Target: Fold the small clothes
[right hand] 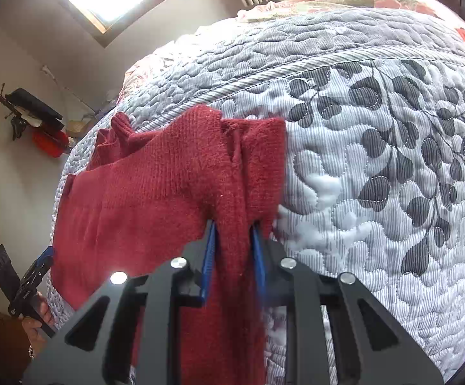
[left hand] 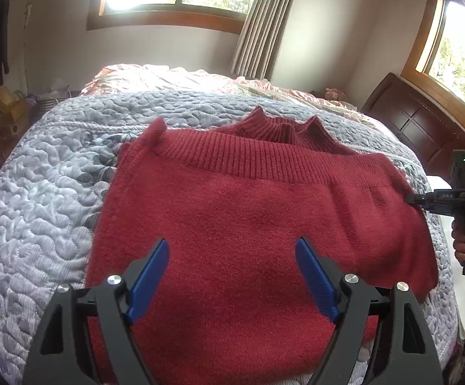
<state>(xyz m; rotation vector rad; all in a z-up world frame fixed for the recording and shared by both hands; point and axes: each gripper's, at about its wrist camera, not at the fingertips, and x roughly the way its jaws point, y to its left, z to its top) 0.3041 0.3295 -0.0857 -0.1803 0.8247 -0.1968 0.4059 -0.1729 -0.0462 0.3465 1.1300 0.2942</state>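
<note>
We're on a grey quilted bedspread (left hand: 55, 166) with stitched leaf patterns, and the fuzzy red knit sweater (left hand: 248, 211) lies across it, ribbed collar at the far side. Our left gripper (left hand: 232, 276) hovers, jaws spread. Our right gripper (right hand: 232, 243) pinches a bunched fold at the sweater's right edge; that thick, stretchy knit could slip or drag everything askew.

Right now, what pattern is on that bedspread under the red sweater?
Grey-and-white quilt with fine stripes and dark grey leaf sprigs, clearest in the right wrist view.
</note>
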